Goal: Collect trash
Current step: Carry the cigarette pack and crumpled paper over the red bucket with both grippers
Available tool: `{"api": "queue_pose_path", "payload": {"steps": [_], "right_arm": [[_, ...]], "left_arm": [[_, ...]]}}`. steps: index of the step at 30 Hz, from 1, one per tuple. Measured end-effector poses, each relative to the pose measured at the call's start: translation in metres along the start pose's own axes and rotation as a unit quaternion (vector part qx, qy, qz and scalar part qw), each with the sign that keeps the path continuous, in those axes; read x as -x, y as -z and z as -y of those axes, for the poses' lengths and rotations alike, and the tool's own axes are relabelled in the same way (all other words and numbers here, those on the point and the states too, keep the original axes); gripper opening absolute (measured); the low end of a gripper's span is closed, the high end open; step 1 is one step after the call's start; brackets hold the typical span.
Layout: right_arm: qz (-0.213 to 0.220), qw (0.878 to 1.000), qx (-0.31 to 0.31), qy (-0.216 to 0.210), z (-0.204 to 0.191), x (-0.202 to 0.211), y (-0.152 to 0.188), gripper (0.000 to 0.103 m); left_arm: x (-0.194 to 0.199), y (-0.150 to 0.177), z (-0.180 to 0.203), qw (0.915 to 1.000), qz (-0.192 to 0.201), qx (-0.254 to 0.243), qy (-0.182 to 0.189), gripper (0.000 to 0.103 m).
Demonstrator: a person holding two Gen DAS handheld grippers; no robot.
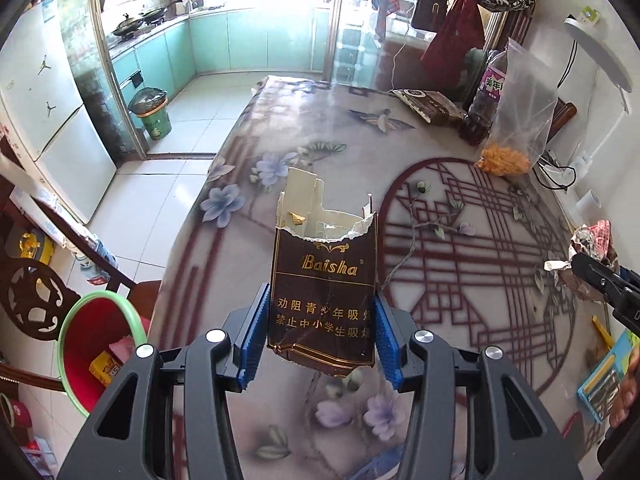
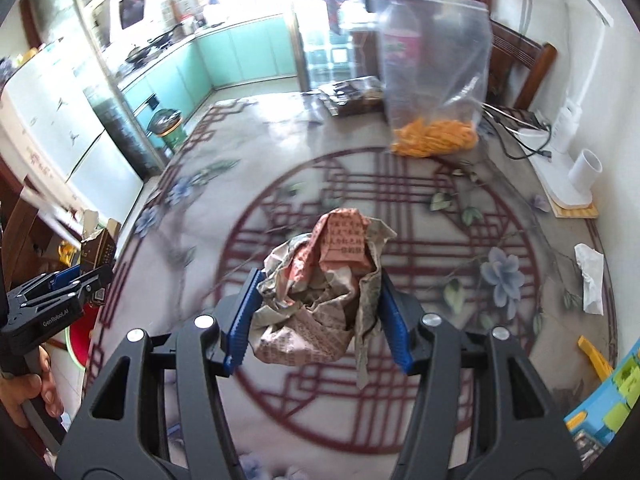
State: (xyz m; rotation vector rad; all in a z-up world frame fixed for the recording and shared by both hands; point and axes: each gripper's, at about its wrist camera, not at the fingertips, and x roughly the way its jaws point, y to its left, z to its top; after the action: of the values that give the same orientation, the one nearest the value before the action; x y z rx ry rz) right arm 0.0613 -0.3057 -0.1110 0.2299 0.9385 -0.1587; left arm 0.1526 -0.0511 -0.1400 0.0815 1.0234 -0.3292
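Observation:
My left gripper (image 1: 320,336) is shut on a torn brown Baisha cigarette pack (image 1: 324,280) and holds it above the table's left part. It also shows in the right wrist view (image 2: 98,250), held at the far left. My right gripper (image 2: 318,316) is shut on a crumpled ball of printed paper (image 2: 324,288) above the table's middle. That paper also shows at the right edge of the left wrist view (image 1: 594,248). A red bin with a green rim (image 1: 100,344) stands on the floor beside the table's left edge, with some trash inside.
The table (image 1: 460,208) has a floral red-lattice cover. At its far side stand a clear bag of orange snacks (image 2: 436,80), a dark bottle (image 1: 486,96) and a brown packet (image 1: 430,106). A white tissue (image 2: 590,276) and a blue box (image 2: 604,404) lie at the right.

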Motion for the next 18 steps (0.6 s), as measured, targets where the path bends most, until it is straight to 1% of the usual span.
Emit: {"api": "queue_pose_path", "payload": {"steps": [9,18], "right_arm": [[-0.013,0.999,0.035,0.009,-0.081,0.014,0.026,0.054],[-0.013,0.998,0.058,-0.010,-0.152,0.018,0.033,0.054]], "left_arm": [[0.025,0.028,-0.045,0.9998,0.013,-0.010,0.005,0.046],[0.039,0.043,-0.095,0.9999,0.010,-0.012,0.003,0.046]]}}
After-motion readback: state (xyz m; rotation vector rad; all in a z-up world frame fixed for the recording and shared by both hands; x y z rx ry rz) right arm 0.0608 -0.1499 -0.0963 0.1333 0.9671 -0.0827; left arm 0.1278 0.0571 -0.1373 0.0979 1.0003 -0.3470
